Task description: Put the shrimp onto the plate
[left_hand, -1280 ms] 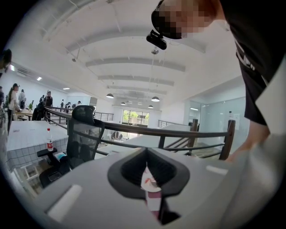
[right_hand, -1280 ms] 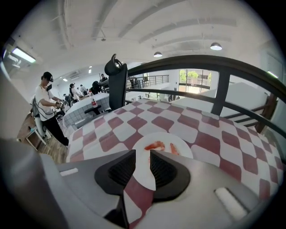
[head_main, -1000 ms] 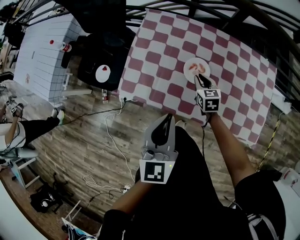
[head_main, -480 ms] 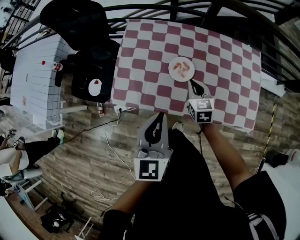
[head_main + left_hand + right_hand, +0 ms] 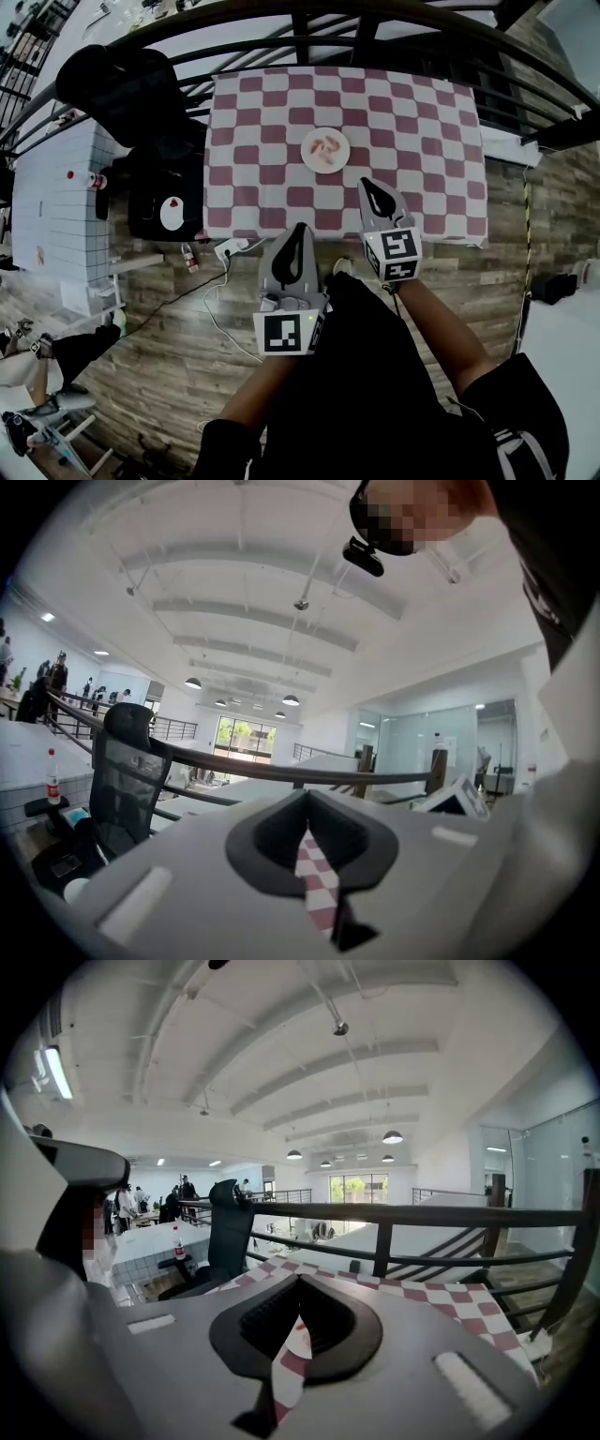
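A small white plate (image 5: 310, 159) rests near the middle of the red-and-white checkered table (image 5: 422, 141), with pink shrimp (image 5: 325, 147) lying on it. My right gripper (image 5: 372, 188) hovers over the table's near part, below and to the right of the plate, shut and empty. Off the table's near edge, above the wooden floor, my left gripper (image 5: 300, 231) is also shut and holds nothing. In both gripper views the jaws press together, leaving a thin slit that shows the checkered cloth (image 5: 314, 883) (image 5: 286, 1368). Neither gripper touches the plate.
A dark railing (image 5: 375, 19) runs behind the table. Left of the table are a black office chair (image 5: 131, 89), a black seat with a white disc (image 5: 164, 211) and a white tiled counter (image 5: 56, 206). A power strip (image 5: 230, 248), cables and a bottle (image 5: 190, 255) lie on the floor.
My right gripper has drawn back from the plate toward the table's near edge. The left gripper has stayed low off the edge. The head view has pulled away, so the table looks smaller.
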A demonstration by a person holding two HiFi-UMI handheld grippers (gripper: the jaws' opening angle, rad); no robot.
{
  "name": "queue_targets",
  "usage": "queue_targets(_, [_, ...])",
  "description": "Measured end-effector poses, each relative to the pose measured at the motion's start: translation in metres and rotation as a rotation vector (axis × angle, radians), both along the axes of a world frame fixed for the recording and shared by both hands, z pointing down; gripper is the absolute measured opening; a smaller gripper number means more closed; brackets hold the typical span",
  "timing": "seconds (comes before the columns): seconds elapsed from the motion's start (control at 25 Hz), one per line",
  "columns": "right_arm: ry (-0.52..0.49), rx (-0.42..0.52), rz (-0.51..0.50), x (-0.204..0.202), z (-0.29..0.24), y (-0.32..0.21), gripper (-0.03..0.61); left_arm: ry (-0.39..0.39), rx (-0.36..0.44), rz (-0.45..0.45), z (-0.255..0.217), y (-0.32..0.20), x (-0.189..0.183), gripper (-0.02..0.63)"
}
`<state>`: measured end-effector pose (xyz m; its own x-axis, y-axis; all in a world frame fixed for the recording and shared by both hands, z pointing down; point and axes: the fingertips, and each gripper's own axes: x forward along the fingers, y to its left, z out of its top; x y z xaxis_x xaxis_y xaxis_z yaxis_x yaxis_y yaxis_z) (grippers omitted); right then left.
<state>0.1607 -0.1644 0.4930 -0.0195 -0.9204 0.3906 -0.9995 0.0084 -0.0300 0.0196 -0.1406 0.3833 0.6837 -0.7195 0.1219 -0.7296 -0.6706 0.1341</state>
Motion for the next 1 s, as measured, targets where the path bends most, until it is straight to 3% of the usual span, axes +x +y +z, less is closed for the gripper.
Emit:
queue_targets(0.48, [-0.039,0.12,0.147,0.003,-0.084,0.079,-0.001,0.04,0.021,0.159,-0.008,0.018,0.044,0.009])
queue_targets(1.0, [0.064,0.291,0.276,0.02,-0.161,0.144,-0.002,0.067,0.07,0.301,-0.038,0.059,0.095,0.009])
